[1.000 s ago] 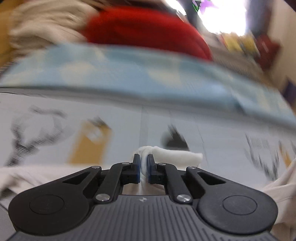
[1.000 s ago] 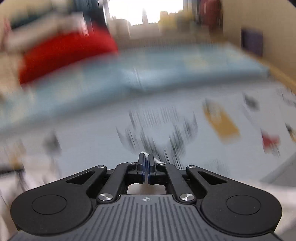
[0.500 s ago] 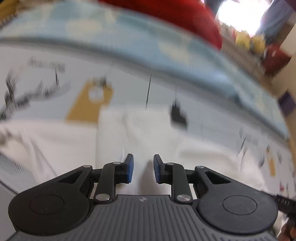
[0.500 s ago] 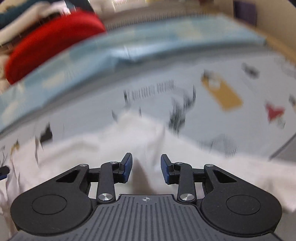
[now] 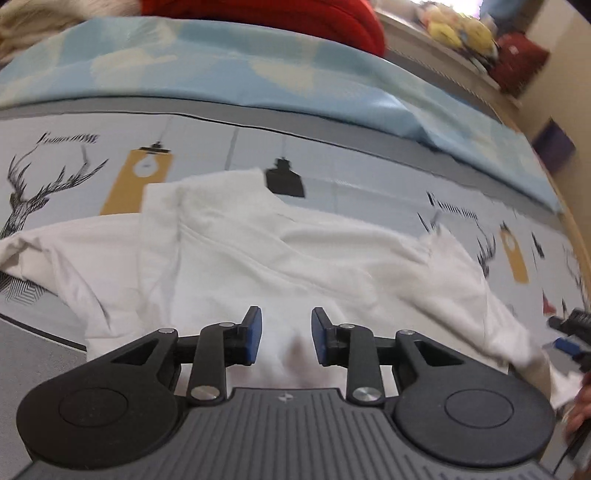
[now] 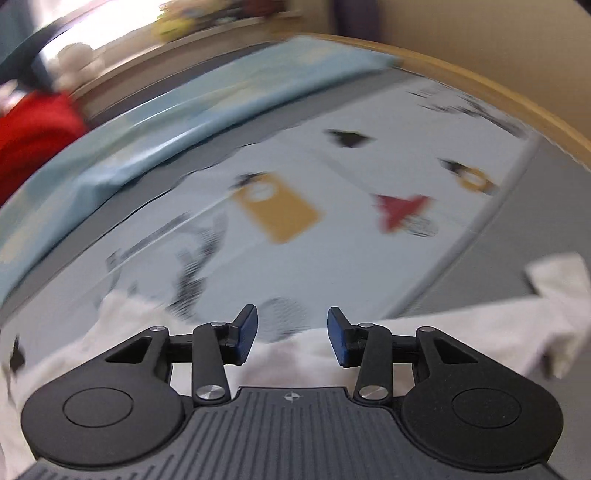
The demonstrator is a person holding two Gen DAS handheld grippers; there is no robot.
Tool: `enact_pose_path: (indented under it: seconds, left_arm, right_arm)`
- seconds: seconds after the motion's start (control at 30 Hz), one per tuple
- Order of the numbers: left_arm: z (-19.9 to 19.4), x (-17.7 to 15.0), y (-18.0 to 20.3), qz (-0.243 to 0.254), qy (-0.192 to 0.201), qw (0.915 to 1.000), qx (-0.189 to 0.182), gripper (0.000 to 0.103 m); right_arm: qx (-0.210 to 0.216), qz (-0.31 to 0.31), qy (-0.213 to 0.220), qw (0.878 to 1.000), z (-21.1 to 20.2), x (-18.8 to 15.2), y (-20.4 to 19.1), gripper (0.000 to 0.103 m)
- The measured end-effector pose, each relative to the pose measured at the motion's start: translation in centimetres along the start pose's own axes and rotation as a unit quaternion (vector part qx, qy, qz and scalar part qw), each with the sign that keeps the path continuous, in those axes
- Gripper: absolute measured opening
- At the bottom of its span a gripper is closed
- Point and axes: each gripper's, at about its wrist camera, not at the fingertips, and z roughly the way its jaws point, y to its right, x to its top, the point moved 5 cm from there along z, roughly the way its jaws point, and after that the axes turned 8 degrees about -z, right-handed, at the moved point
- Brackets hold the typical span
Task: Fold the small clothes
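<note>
Both grippers — left gripper and right gripper — have just been opening, nothing between the jaws, above the white shirt on the printed bedsheet: next grasp wants a flat hem corner, not bunched cloth.

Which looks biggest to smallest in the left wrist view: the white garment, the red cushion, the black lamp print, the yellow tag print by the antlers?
1. white garment
2. red cushion, though it is cut off by the frame and farther away, so unsure
3. yellow tag print
4. black lamp print
</note>
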Motion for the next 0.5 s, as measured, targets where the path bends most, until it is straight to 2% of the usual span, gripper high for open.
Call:
enact_pose_path:
  seconds: [0.13, 0.27, 0.43, 0.5]
  left_arm:
    - [-0.3, -0.6, 0.9, 0.004, 0.0, 1.0, -0.003, 0.032]
    - [-1.0, -0.9, 1.0, 0.013, 0.007, 0.9999, -0.004, 0.032]
    - [-1.5, -1.5, 0.4, 0.031, 0.01, 0.9994, 0.009, 0.032]
    - [-1.5, -1.6, 0.0, 0.033, 0.011, 0.9993, 0.018, 0.032]
  right_arm:
    - [-0.048, 0.053, 0.003, 0.997, -1.1, 0.0, 5.3, 0.044]
    - [-0.08, 0.115, -0.021, 0.99, -1.8, -1.2, 10.3, 0.045]
    - [-0.09, 0.205, -0.067, 0.972, -2.4, -3.7, 14.9, 0.046]
    - [-0.086, 0.216, -0.075, 0.97, -2.0, -4.3, 15.7, 0.046]
